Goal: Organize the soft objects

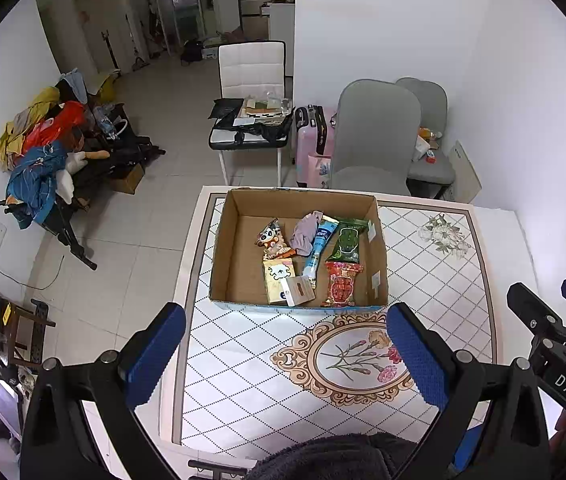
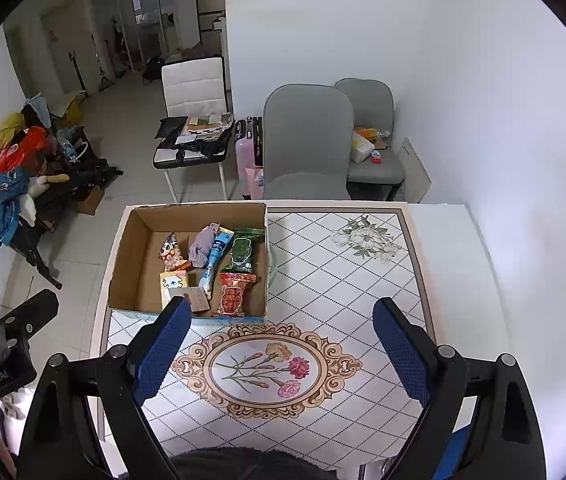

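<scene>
An open cardboard box (image 1: 227, 256) (image 2: 127, 264) stands on the patterned table (image 1: 443, 280) (image 2: 343, 280). Inside lie a lilac cloth (image 1: 306, 232) (image 2: 201, 249), a blue tube (image 1: 319, 248) (image 2: 214, 260), a green packet (image 1: 347, 240) (image 2: 243, 251), a red packet (image 1: 341, 285) (image 2: 233, 294), a cartoon snack bag (image 1: 271, 240) (image 2: 171, 257), a yellow pack (image 1: 277, 282) (image 2: 172, 282) and a small brown box (image 1: 301, 290) (image 2: 198, 299). My left gripper (image 1: 285, 316) is open and empty, above the table before the box. My right gripper (image 2: 282, 314) is open and empty, to the box's right front.
Two grey chairs (image 1: 375, 136) (image 2: 307, 136) stand behind the table. A white chair (image 1: 251, 72) holds papers and bags. A pink suitcase (image 1: 311, 140) stands beside it. Piled clothes (image 1: 43, 148) lie on the floor at left. The wall (image 2: 523, 160) is close on the right.
</scene>
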The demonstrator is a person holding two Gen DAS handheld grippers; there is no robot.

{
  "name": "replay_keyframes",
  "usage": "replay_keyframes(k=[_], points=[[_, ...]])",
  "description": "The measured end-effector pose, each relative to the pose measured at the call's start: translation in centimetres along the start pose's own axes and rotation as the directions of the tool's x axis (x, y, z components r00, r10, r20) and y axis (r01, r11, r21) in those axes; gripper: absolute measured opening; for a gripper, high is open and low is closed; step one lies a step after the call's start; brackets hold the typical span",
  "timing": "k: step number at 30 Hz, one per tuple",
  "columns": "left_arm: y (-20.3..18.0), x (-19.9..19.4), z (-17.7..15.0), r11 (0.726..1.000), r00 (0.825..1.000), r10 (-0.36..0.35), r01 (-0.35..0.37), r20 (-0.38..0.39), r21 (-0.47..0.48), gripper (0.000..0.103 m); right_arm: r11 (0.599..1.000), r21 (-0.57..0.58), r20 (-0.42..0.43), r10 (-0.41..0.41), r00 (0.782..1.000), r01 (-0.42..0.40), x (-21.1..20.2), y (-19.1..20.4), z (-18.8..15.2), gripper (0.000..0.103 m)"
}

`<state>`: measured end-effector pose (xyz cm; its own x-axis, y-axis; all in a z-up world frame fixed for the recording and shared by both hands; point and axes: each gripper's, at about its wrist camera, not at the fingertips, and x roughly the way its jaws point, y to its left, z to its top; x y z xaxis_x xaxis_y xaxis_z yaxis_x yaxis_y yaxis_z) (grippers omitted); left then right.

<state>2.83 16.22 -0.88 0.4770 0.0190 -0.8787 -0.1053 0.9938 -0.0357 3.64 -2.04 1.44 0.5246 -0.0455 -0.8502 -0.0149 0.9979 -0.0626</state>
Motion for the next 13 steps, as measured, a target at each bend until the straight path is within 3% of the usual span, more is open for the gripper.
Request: replay_keyframes(k=[13], points=[[0.32,-0.08,-0.23,1.0,1.0,-0.001,0.001,-0.006,0.001,0.103,1.0,-0.002,-0.002,0.0,1.0,0.0,-0.04,-0.05,-0.03,0.094]])
